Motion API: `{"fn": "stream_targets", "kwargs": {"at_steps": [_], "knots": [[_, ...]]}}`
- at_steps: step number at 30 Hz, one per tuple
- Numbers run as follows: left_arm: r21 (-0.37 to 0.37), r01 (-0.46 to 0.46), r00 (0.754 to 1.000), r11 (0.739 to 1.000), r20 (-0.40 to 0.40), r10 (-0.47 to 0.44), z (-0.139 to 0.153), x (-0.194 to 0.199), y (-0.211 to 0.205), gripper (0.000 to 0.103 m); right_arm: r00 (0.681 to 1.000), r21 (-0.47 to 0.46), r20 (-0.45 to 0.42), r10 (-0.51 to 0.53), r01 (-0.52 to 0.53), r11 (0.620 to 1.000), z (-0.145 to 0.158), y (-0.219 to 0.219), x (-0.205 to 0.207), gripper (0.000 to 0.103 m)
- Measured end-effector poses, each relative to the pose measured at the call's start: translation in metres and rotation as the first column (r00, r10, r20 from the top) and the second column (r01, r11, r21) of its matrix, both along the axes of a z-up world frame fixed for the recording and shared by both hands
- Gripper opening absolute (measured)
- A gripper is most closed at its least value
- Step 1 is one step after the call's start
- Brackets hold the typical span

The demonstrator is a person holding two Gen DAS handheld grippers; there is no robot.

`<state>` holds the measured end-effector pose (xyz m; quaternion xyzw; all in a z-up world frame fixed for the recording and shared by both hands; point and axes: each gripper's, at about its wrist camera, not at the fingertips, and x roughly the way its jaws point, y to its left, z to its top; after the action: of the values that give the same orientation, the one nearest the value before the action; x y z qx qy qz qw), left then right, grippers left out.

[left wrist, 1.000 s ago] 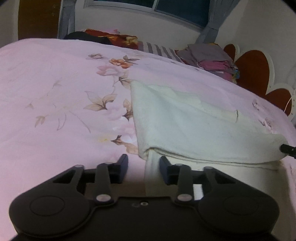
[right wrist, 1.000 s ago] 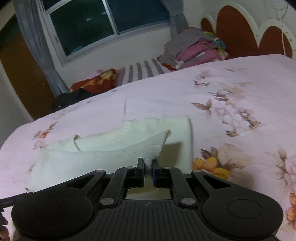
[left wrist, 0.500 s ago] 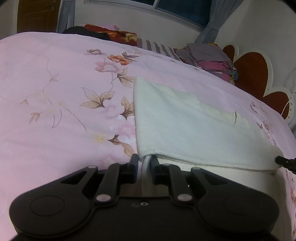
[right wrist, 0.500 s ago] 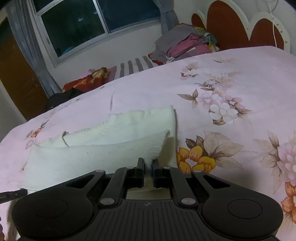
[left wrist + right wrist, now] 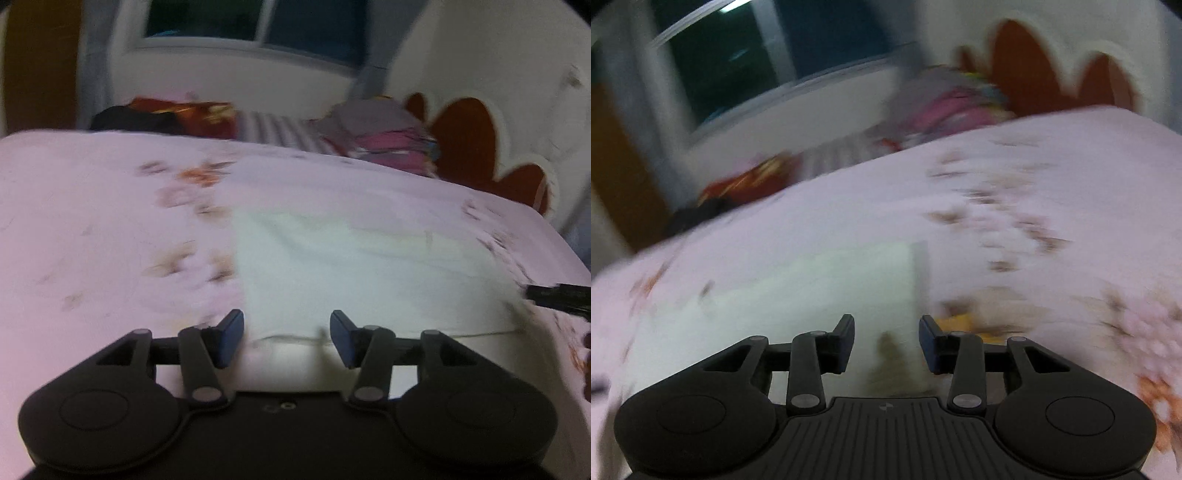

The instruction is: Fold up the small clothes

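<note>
A cream white cloth (image 5: 369, 273) lies folded flat on the pink flowered bedspread (image 5: 92, 221). Both views are blurred. In the left wrist view my left gripper (image 5: 286, 338) hovers over the cloth's near left corner, its jaws opening, the pads apart and not pressing on anything. In the right wrist view the same cloth (image 5: 812, 288) lies ahead with its right edge near the middle. My right gripper (image 5: 886, 341) stands over its near right corner, jaws opening, nothing pinched between them. The other gripper's tip (image 5: 557, 295) shows at the right edge of the left wrist view.
A pile of folded clothes (image 5: 384, 136) sits at the far side of the bed by the red and white headboard (image 5: 480, 147). A striped pillow (image 5: 273, 127) and a red patterned bundle (image 5: 184, 114) lie under the window (image 5: 757, 59).
Both grippers were shut on the cloth's near corners, holding the upper layer up. Now both have let go, their jaws stand apart, and the cloth lies flat. The left gripper has risen a little.
</note>
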<state>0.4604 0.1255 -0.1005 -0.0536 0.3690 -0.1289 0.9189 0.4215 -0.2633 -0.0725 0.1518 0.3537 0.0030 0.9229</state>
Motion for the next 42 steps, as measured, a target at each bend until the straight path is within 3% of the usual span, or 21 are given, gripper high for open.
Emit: {"fn": "stream_targets", "kwargs": {"at_steps": [2, 5, 7, 10, 12, 14, 17, 20, 23, 24, 26, 29, 32, 34, 38, 42], "knots": [[0.012, 0.027, 0.999, 1.000, -0.027, -0.027, -0.010, 0.009, -0.015, 0.048, 0.997, -0.001, -0.020, 0.074, -0.074, 0.997, -0.007, 0.018, 0.006, 0.039], [0.041, 0.033, 0.996, 0.999, -0.086, -0.030, -0.028, 0.018, -0.019, 0.047, 0.994, -0.050, -0.080, 0.076, -0.080, 0.996, -0.025, 0.025, 0.014, 0.029], [0.035, 0.054, 0.993, 0.998, -0.109, -0.050, -0.033, 0.018, -0.012, 0.045, 0.995, -0.048, -0.100, 0.020, -0.025, 0.999, -0.032, 0.011, 0.016, 0.002], [-0.041, 0.043, 0.994, 0.998, -0.098, -0.047, -0.022, 0.022, -0.003, 0.047, 0.996, -0.009, -0.087, 0.000, 0.000, 1.000, -0.021, -0.005, 0.016, 0.002], [-0.053, 0.038, 0.997, 0.998, -0.070, -0.042, -0.015, 0.040, -0.007, 0.049, 0.999, 0.015, -0.045, 0.014, -0.013, 1.000, -0.012, -0.007, 0.023, 0.002], [-0.037, 0.054, 0.996, 0.998, -0.066, -0.056, -0.014, 0.067, -0.017, 0.049, 0.998, 0.027, -0.053, 0.021, -0.019, 0.999, -0.010, -0.005, 0.040, 0.002], [-0.021, 0.084, 0.992, 0.996, -0.092, -0.086, -0.021, 0.107, -0.027, 0.048, 0.997, -0.030, -0.069, 0.039, -0.041, 0.999, -0.016, -0.001, 0.074, 0.002], [0.055, 0.061, 0.993, 0.997, -0.102, -0.055, -0.019, 0.125, -0.027, 0.049, 0.993, -0.060, -0.121, 0.016, -0.023, 0.998, -0.030, -0.010, 0.100, 0.002], [-0.082, 0.060, 0.992, 0.995, -0.104, -0.068, -0.008, 0.107, -0.002, 0.051, 0.992, -0.062, -0.124, 0.035, -0.043, 0.997, -0.032, -0.017, 0.095, 0.002], [-0.088, 0.051, 0.993, 0.995, -0.100, -0.060, -0.009, 0.097, 0.003, 0.051, 0.993, -0.070, -0.113, 0.046, -0.054, 0.996, -0.031, -0.016, 0.088, 0.002], [-0.006, 0.051, 0.984, 0.999, -0.171, -0.052, -0.022, 0.085, 0.001, 0.049, 0.993, -0.058, -0.098, 0.063, -0.069, 0.996, -0.030, -0.015, 0.076, 0.002], [0.097, 0.047, 0.991, 0.994, -0.132, -0.034, -0.032, 0.056, 0.005, 0.058, 0.995, -0.031, -0.089, 0.036, -0.038, 0.999, -0.025, -0.011, 0.055, 0.002], [0.052, -0.057, 0.995, 0.997, -0.074, 0.061, -0.021, 0.042, 0.021, 0.057, 0.994, -0.150, -0.111, -0.012, -0.005, 0.989, -0.028, -0.001, 0.034, 0.002], [0.032, -0.058, 0.998, 0.998, -0.002, 0.058, -0.006, 0.048, 0.017, 0.060, 0.995, -0.118, -0.099, -0.027, 0.015, 0.993, -0.025, -0.001, 0.030, 0.002], [0.063, 0.034, 0.999, 0.997, 0.020, -0.035, -0.001, 0.086, -0.017, 0.068, 0.994, -0.030, -0.039, 0.104, -0.106, 0.994, -0.009, 0.034, 0.052, 0.002], [0.088, 0.056, 0.998, 0.995, -0.032, -0.053, -0.022, 0.118, -0.036, 0.068, 0.969, 0.012, -0.040, 0.242, -0.242, 0.970, -0.013, 0.083, 0.089, 0.002]]}}
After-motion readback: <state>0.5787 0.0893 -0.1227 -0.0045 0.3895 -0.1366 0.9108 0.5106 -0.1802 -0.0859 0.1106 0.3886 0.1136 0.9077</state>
